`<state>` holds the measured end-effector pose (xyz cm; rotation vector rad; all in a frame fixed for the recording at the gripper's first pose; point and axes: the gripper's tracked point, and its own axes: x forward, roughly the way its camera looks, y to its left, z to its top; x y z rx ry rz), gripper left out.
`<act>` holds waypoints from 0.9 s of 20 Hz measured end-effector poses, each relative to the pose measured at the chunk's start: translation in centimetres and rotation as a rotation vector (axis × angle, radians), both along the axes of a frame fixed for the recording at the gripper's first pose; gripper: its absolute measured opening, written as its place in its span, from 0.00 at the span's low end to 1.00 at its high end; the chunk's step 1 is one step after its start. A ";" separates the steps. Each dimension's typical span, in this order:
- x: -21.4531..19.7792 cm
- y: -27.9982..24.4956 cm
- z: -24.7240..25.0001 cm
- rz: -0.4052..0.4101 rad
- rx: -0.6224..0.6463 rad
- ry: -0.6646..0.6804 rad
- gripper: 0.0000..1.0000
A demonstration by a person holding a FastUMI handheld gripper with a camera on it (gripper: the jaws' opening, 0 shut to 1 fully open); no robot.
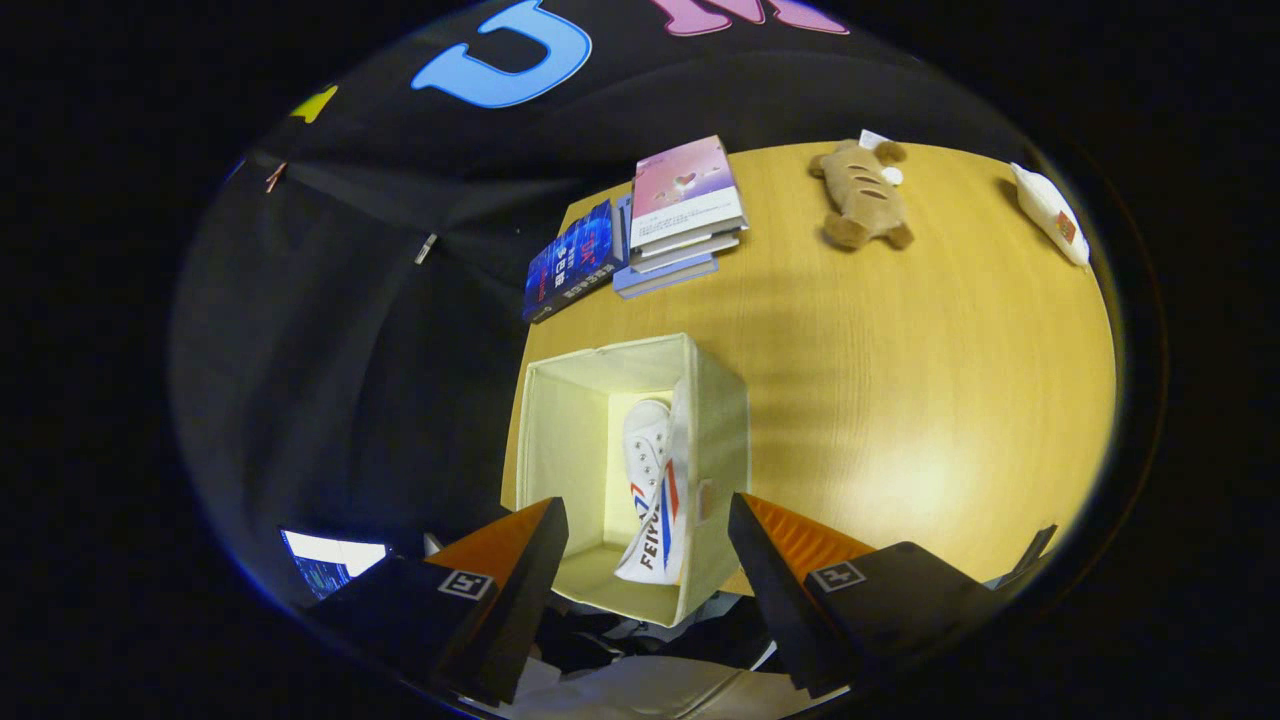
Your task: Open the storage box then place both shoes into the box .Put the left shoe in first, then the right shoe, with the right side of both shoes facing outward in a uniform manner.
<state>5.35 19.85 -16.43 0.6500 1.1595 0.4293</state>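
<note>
I look down from above onto an open cream fabric storage box (560, 420) standing at the near left corner of the wooden table (900, 400). One white sneaker (655, 490) with red and blue stripes stands on its side inside the box, leaning against the box's right wall, toe pointing away from me. My gripper (648, 545) hangs open above the near rim of the box, its two fingers spread wide on either side of the shoe, and nothing is held between them.
A stack of books (685, 215) and a blue book (572, 260) lie at the table's far left edge. A brown plush toy (862, 195) and a white packet (1048, 212) rest at the far side. A lit screen (330, 562) shows low on the left.
</note>
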 end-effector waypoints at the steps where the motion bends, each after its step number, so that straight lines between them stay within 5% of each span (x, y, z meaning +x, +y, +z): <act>1: 0.0 -1.2 0.1 -0.023 -0.022 -0.029 0.98; 10: -0.9 -11.7 0.8 -0.235 -0.294 -0.299 0.99; 18: -2.2 -16.8 2.4 -0.304 -0.471 -0.497 0.99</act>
